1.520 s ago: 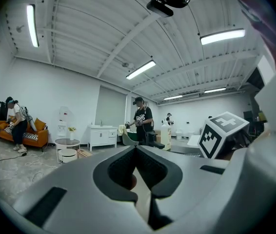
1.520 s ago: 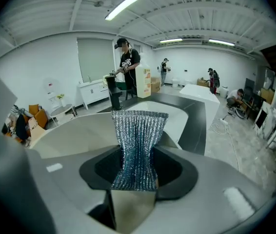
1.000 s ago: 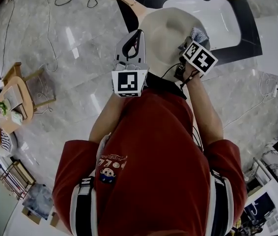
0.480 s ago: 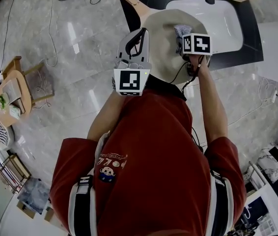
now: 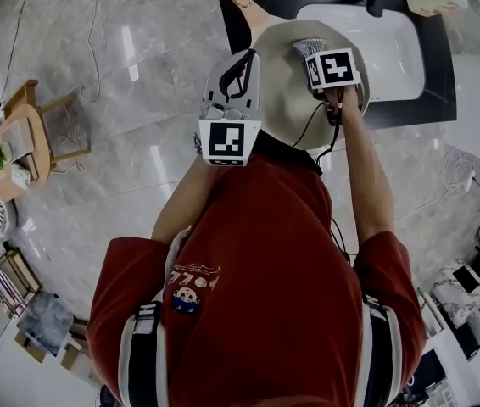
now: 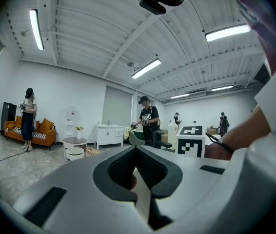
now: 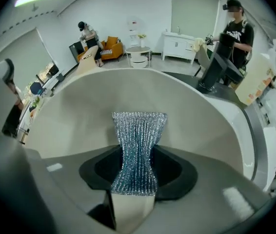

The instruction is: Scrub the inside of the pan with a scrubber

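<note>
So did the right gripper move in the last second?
Yes. The right gripper, holding the scrubber, slid across the pan away from the person, toward its far rim, nearer the sink.

One pan (image 5: 284, 100), one scrubber (image 7: 138, 130), two hand-held grippers, left (image 6: 136, 152) and right (image 7: 137, 155), one white sink (image 5: 393, 49).

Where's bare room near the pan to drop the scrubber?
The white sink, right of the pan, looks bare; so does the black counter strip along its near edge. Crowded: inside the pan, where the right gripper holds the scrubber, and the left rim, clamped by the left gripper.
</note>
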A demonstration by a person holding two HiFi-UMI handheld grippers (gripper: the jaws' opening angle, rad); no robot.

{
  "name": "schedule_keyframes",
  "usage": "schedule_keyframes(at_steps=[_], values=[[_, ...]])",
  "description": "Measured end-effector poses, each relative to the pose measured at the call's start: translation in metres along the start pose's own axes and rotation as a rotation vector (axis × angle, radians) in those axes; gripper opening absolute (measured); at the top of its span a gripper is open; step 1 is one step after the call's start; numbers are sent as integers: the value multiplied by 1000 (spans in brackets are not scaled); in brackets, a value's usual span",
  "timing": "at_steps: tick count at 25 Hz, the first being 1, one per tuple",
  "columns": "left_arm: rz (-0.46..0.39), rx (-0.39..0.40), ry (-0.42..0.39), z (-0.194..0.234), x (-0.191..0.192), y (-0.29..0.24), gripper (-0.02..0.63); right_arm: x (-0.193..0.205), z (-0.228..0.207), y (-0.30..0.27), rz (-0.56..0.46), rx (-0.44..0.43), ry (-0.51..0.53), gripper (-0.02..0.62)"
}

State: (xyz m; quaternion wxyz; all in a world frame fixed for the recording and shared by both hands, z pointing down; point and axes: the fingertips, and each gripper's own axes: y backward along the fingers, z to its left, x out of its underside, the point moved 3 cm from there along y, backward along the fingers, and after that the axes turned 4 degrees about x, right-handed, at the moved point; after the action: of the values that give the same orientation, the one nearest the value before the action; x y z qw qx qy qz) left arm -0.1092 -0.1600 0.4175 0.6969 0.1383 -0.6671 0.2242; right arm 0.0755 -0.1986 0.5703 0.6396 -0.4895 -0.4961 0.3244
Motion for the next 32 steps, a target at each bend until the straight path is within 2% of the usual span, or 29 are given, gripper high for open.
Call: schedule_keyframes(at_steps=[7, 13, 19, 23, 32], values=[[15, -29, 9, 8, 1, 5, 5, -4, 42, -1, 1, -114, 182, 204], [-5, -42, 4, 12, 1, 8, 5, 13, 82, 5, 50, -220, 285, 204], [-7, -37, 10, 11, 2, 12, 5, 39, 106, 15, 93, -263, 379, 206], [6, -25, 28, 9, 3, 13, 5, 57, 105, 20, 132, -274, 386, 209], [-3, 2, 18, -2, 5, 7, 6, 74, 72, 21, 198, -262, 290, 218]])
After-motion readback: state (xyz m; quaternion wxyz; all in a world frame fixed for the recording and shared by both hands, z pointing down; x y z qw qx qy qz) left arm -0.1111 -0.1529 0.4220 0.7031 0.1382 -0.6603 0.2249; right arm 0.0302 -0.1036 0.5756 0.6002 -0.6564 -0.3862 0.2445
